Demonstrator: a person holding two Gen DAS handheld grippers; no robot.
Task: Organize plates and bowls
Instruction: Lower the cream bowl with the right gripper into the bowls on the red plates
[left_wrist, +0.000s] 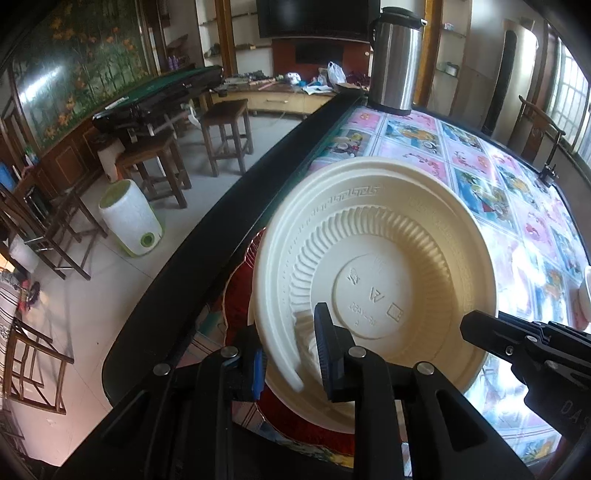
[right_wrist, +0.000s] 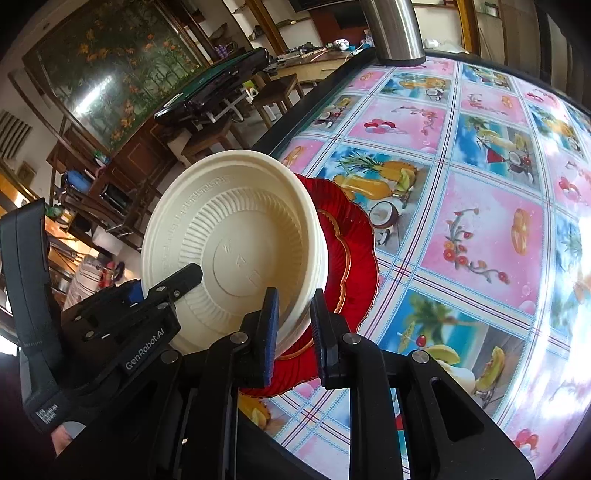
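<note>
A cream plastic bowl (left_wrist: 369, 258) with others nested under it is tilted up on edge, its inside facing both cameras. My left gripper (left_wrist: 290, 332) is shut on its near rim, which runs between the blue pads. My right gripper (right_wrist: 295, 295) is shut on the bowl's (right_wrist: 236, 236) lower right wall. Each gripper shows in the other view: the right gripper (left_wrist: 476, 328) at the bowl's right rim, the left gripper (right_wrist: 184, 280) at its lower left. Beneath and behind the bowls lies a red plate (right_wrist: 354, 251) with a gold line, at the table's left edge; the red plate (left_wrist: 236, 291) is mostly hidden.
The table wears a glossy fruit-pattern cloth (right_wrist: 480, 229) and has a black rim (left_wrist: 221, 221). A steel jug (left_wrist: 395, 62) stands at the far end. A white dish (left_wrist: 585, 295) peeks in at the right edge. Wooden stools (left_wrist: 225, 129) and a white tub (left_wrist: 129, 221) stand on the floor to the left.
</note>
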